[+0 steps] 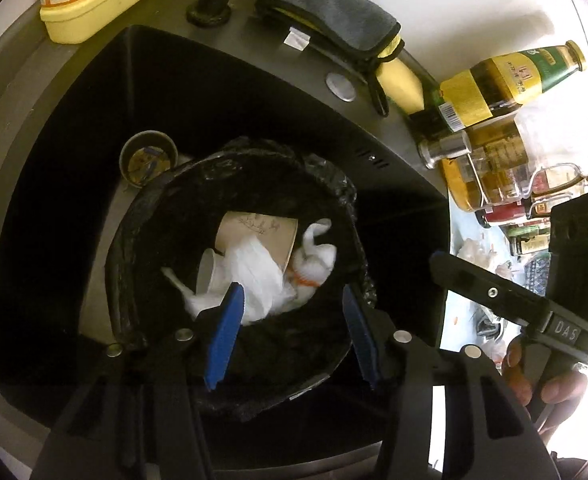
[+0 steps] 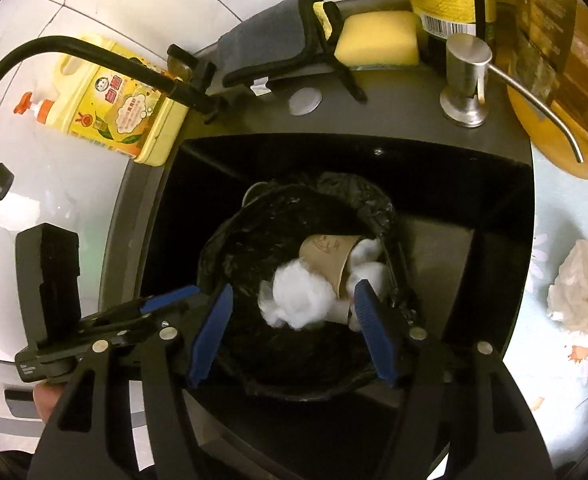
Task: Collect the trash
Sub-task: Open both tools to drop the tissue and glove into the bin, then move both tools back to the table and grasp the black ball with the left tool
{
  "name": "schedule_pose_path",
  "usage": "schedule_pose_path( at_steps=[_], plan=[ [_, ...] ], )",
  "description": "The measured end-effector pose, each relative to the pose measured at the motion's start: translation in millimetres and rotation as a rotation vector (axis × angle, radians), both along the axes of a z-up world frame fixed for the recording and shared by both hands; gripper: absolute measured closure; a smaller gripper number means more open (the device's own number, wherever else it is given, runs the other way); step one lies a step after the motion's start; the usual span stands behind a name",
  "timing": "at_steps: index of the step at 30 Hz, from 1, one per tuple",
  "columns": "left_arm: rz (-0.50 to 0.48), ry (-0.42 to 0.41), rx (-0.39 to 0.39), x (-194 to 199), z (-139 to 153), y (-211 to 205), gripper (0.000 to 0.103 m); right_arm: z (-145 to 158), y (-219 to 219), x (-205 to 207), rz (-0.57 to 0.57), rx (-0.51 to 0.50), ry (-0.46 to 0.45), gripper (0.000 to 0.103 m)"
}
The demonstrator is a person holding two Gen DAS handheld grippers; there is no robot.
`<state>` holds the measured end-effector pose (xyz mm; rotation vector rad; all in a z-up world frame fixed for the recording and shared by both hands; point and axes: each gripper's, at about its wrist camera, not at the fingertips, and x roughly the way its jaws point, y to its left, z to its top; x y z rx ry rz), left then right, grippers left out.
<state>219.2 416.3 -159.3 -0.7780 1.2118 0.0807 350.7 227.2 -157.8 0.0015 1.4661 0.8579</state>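
Note:
A bin lined with a black bag (image 1: 166, 184) stands inside the black sink (image 1: 74, 128). In it lie a brown paper cup (image 1: 262, 232), a white plastic bag (image 1: 254, 276) and white tissue wads (image 1: 322, 256). My left gripper (image 1: 292, 292) hovers open over the bin's mouth, nothing pressed between its blue pads. In the right wrist view the bin (image 2: 230, 232) holds the same cup (image 2: 326, 252) and a white wad (image 2: 298, 300). My right gripper (image 2: 294, 288) also hangs open above it, holding nothing. A crumpled tissue (image 2: 578, 288) lies on the counter to the right.
A small used cup (image 1: 148, 158) sits in the sink behind the bin. Around the rim stand a black faucet (image 2: 94, 56), a yellow detergent bottle (image 2: 126, 116), a grey cloth (image 2: 270, 48), a yellow sponge (image 2: 378, 40), a steel soap dispenser (image 2: 466, 80) and several bottles (image 1: 506, 84).

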Motion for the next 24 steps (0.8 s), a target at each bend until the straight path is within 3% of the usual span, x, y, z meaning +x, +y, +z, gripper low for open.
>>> schedule_pose_path(
  at_steps=[4, 6, 11, 14, 19, 23, 24],
  plan=[
    [-0.004, -0.003, 0.011, -1, 4, -2, 0.053, 3, -6, -2, -0.015, 0.001, -0.008, 0.04],
    [-0.007, 0.004, 0.033, -2, 6, -4, 0.046, 5, -9, -4, -0.019, -0.01, -0.02, 0.04],
    [-0.023, 0.01, 0.066, -7, 12, -11, 0.046, 12, -24, -9, -0.051, -0.007, -0.027, 0.039],
    [-0.026, 0.013, 0.084, -12, 15, -15, 0.029, 17, -34, -16, -0.071, 0.0, -0.031, 0.038],
    [-0.047, 0.002, 0.12, -20, 24, -26, 0.028, 25, -59, -28, -0.118, -0.003, -0.048, 0.038],
    [-0.069, -0.011, 0.15, -27, 33, -37, 0.015, 31, -83, -38, -0.156, 0.0, -0.058, 0.036],
    [-0.078, -0.016, 0.16, -29, 36, -42, 0.013, 33, -90, -41, -0.167, 0.001, -0.06, 0.031]
  ],
)
